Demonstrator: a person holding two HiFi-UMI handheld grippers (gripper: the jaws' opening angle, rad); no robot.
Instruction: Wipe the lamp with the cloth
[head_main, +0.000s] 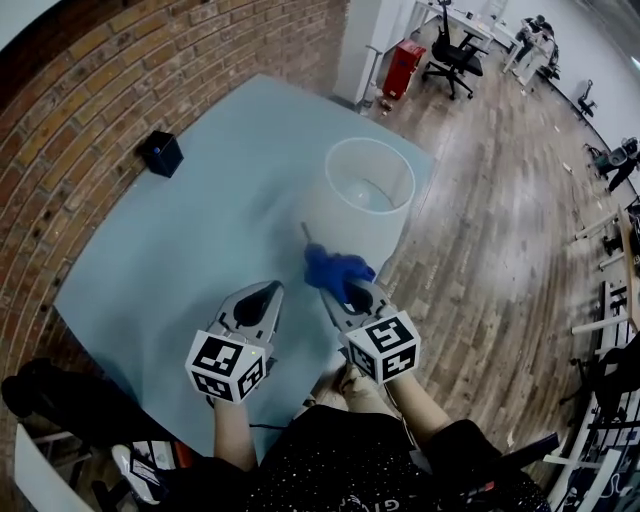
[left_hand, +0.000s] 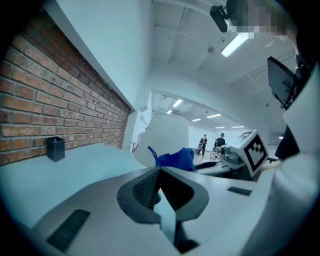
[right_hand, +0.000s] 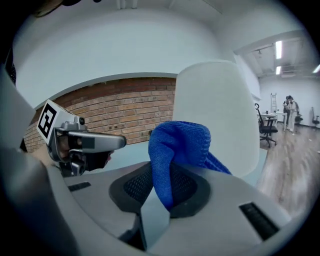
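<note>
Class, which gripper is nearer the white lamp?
Right. The right gripper, holding the blue cloth, is just in front of the lamp; the left gripper sits further back, to its left.

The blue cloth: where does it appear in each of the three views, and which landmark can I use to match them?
Head view: centre, the cloth at the tip of the right gripper, in front of the lamp.
Left gripper view: centre, cloth beyond the empty shut jaws, in front of the lamp.
Right gripper view: centre, cloth clamped between the jaws.
Shared landmark: the lamp, directly behind the cloth in every view.
</note>
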